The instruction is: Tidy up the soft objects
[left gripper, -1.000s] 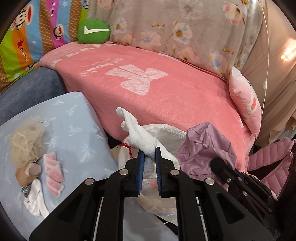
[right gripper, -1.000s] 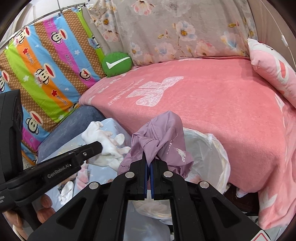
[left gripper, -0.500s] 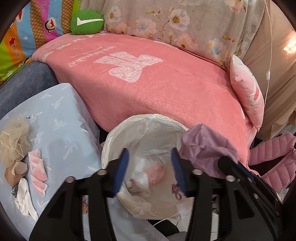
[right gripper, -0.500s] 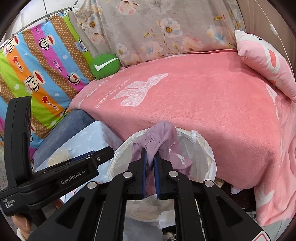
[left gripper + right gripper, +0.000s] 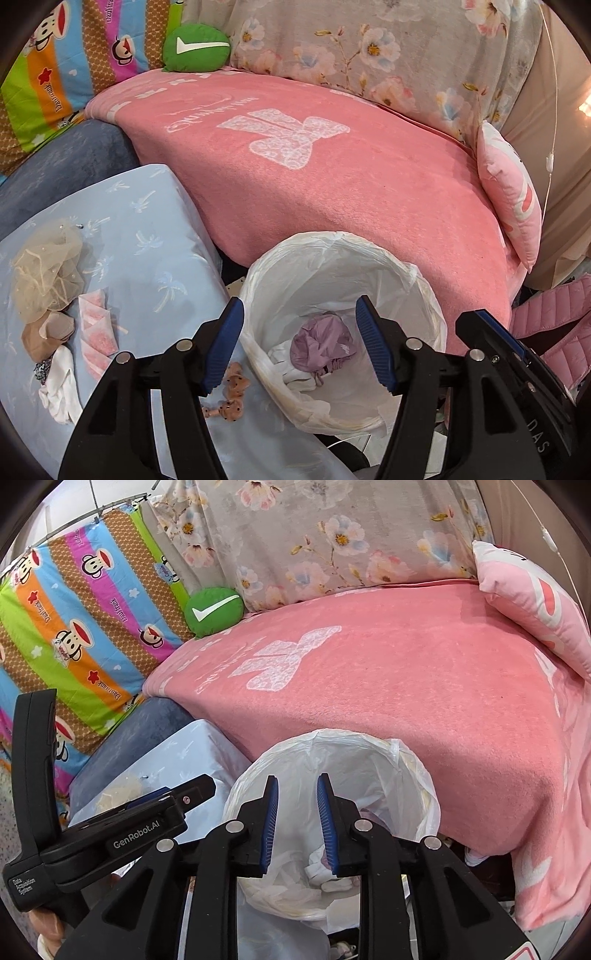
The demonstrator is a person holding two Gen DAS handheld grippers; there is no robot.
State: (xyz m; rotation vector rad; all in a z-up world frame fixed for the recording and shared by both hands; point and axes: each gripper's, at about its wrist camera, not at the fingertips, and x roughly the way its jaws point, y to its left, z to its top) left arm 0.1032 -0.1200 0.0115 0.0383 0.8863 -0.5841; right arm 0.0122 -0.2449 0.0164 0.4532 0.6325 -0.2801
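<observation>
Hovering both tongs over the white plastic-lined basket (image 5: 424, 280) — left gripper (image 5: 299, 343) and right gripper (image 5: 293, 819) now released, empty. Crumpled lilac garment (image 5: 319, 343) just dropped in beside the white cloth (image 5: 284, 360) — table pile next, I reckon.

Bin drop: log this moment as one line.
left hand-held gripper open | right hand-held gripper open | purple cloth in bin | both over bin

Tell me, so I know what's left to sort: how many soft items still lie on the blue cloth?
About 6: beige mesh, tan piece, pink-white cloth, white cloth, dark scrap, spotted piece; others may be hidden.
</observation>
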